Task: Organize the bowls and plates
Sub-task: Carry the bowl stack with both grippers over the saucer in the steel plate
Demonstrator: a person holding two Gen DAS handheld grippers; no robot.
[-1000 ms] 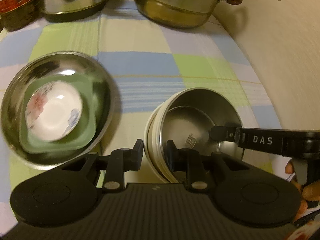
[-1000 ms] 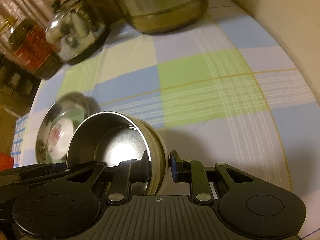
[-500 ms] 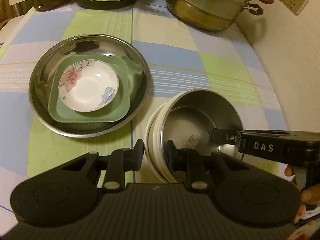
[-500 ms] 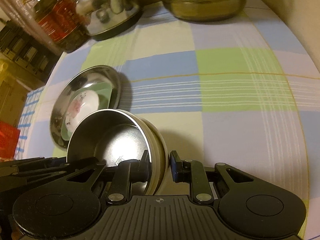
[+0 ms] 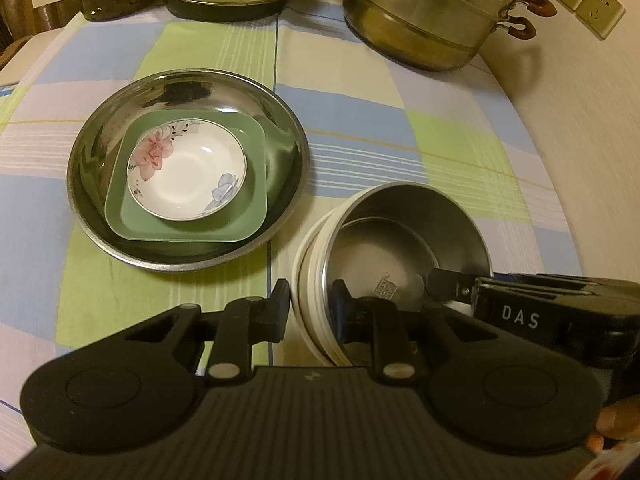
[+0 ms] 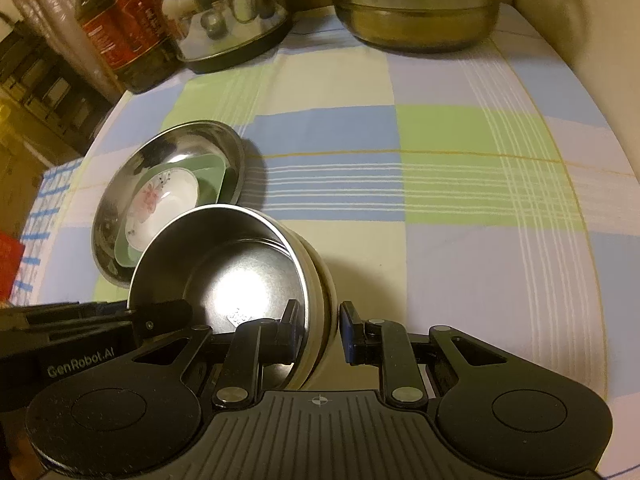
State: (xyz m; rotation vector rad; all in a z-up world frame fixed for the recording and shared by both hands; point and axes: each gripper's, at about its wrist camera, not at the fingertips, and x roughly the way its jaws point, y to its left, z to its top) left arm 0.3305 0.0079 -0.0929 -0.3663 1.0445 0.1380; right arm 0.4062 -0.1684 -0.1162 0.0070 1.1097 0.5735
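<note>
Left wrist | steel bowl – tilted, mouth facing camera – tongs clamping rim

"DAS" is read in pale capitals on the side of the right gripper, seen from the left wrist view. "GenRobot.AI" is printed in pale letters on the body of the left gripper, seen from the right wrist view. A small square stamp is pressed into the floor of the steel bowl; its characters cannot be made out. The red label on the oil bottle is too blurred to be read.
</note>
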